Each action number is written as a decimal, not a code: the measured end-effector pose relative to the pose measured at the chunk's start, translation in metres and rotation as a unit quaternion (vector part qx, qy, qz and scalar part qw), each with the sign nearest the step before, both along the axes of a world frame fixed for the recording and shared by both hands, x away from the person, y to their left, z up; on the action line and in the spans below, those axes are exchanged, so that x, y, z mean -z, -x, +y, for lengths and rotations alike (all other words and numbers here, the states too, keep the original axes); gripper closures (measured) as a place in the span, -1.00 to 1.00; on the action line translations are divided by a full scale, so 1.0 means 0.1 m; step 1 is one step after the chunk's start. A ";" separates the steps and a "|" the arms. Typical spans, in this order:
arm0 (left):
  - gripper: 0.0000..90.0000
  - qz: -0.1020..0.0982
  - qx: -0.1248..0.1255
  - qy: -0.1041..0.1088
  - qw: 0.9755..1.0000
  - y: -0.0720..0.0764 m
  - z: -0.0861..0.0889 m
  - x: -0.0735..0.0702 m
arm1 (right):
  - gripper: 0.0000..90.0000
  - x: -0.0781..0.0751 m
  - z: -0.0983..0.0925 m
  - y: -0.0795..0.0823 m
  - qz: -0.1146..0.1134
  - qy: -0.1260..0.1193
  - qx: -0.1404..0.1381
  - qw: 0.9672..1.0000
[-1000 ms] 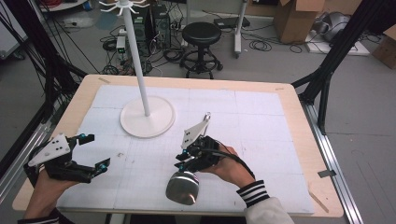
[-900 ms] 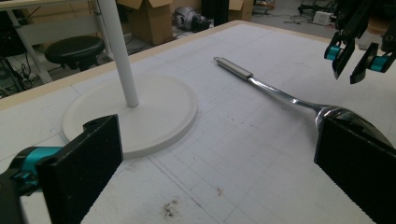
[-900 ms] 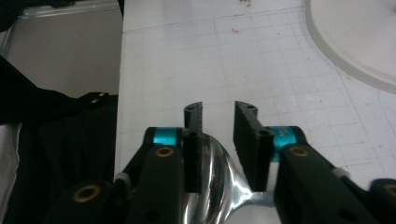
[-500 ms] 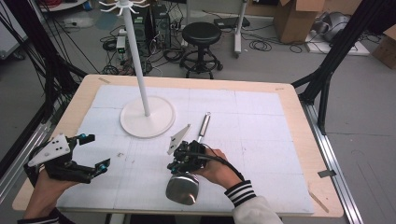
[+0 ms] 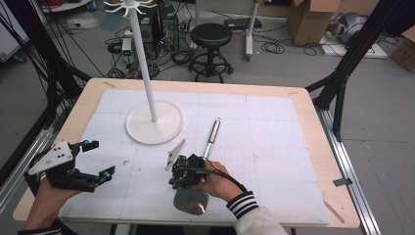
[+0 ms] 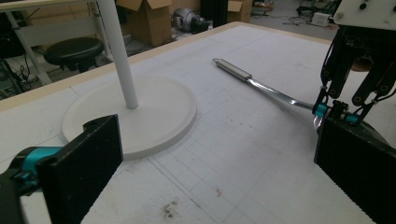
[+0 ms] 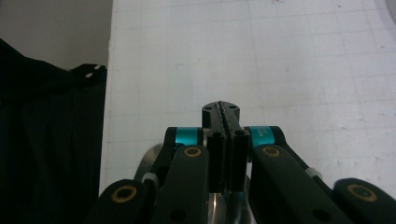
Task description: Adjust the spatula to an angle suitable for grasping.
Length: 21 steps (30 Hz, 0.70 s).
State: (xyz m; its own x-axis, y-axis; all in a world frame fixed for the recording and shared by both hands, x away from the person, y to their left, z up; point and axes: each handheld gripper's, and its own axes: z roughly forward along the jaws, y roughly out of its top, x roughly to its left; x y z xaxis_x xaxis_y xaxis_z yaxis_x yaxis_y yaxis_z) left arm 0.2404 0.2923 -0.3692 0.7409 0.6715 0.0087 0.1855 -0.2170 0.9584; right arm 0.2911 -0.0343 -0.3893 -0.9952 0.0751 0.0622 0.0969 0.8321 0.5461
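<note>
Here my right gripper (image 5: pixel 182 172), low in the middle of the high view, has just pinched its jaws shut on the ladle (image 5: pixel 208 149), on the thin neck just above the bowl. My left gripper (image 5: pixel 83 164), at lower left, hangs open and empty. The ladle lies flat on the mat (image 5: pixel 274 147), bowl at the near edge, handle running up toward the frame's middle. Polished steel: stiff, probably slick, bowl-heavy, so it may swivel in my grip. The bowl looks empty. Farther up stands the white stand (image 5: pixel 154 122).
</note>
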 end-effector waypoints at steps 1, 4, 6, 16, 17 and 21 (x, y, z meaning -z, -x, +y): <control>-0.96 0.000 0.000 0.000 1.000 0.00 0.00 0.00 | 0.99 0.01 0.01 0.00 0.000 0.005 0.001 1.000; -0.96 0.001 -0.001 0.001 1.000 0.00 0.00 0.00 | 0.99 0.05 0.04 0.01 0.000 0.010 -0.003 1.000; -0.96 0.001 -0.001 0.000 1.000 0.00 0.00 0.00 | 0.99 0.06 0.05 0.01 0.003 0.012 -0.004 1.000; -0.96 0.002 -0.006 0.000 1.000 0.00 0.01 0.01 | 0.99 0.12 0.07 0.02 0.004 0.018 -0.004 1.000; -0.96 0.003 -0.007 0.001 1.000 -0.01 0.01 0.01 | 0.99 0.13 0.07 0.02 0.007 0.019 -0.004 1.000; -0.96 0.002 -0.006 0.001 1.000 -0.01 0.01 0.01 | 0.99 0.15 0.08 0.02 0.010 0.020 -0.007 1.000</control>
